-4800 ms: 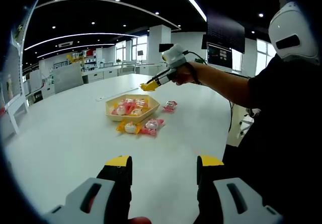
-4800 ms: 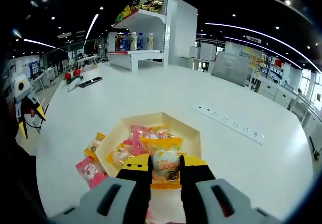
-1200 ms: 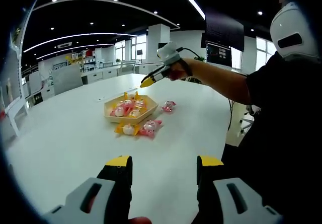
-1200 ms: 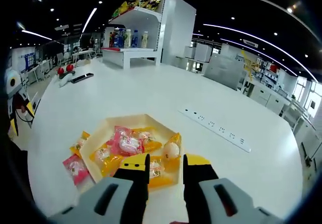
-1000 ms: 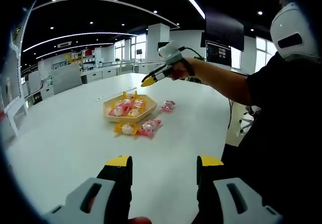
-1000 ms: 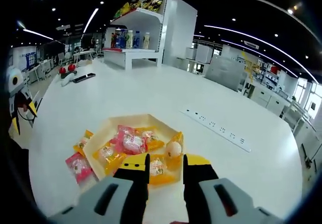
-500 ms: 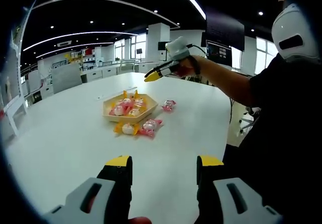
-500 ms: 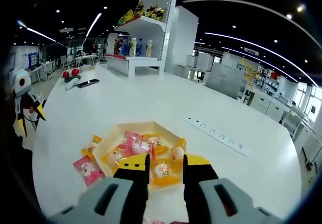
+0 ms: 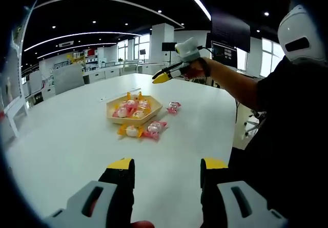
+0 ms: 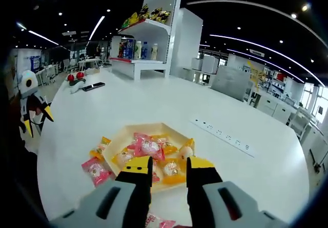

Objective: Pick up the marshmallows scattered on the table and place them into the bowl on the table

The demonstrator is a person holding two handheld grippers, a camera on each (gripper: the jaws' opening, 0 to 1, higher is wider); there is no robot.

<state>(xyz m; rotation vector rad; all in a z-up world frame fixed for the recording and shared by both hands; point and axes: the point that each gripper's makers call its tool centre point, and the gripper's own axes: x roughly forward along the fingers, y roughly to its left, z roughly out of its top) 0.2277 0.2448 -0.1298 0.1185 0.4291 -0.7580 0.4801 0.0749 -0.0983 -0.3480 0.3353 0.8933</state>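
bowl on the table, sweets in and around it

in the left gripper view the bowl (image 9: 134,110) sits mid-table (image 9: 66,141) with marshmallows (image 9: 130,107) in it; two more (image 9: 143,130) lie just near of it, one (image 9: 174,106) to its right.

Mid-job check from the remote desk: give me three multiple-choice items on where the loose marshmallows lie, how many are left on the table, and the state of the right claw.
1. Where do the yellow and pink marshmallows lie?
A. Beside the bowl
B. On the shelf
C. On a chair

2. How many wrapped marshmallows lie outside the bowl in the left gripper view?
A. None
B. Three
C. Ten

3. What is the right claw doing?
A. Clamped on the bowl
B. Pressing the table
C. Open above the bowl, holding nothing

Answers: 1 A, the pair sits on the table against the bowl's near side. 2 B, that pair plus one pink marshmallow. 3 C, its jaws stand apart with no wrapper between them.
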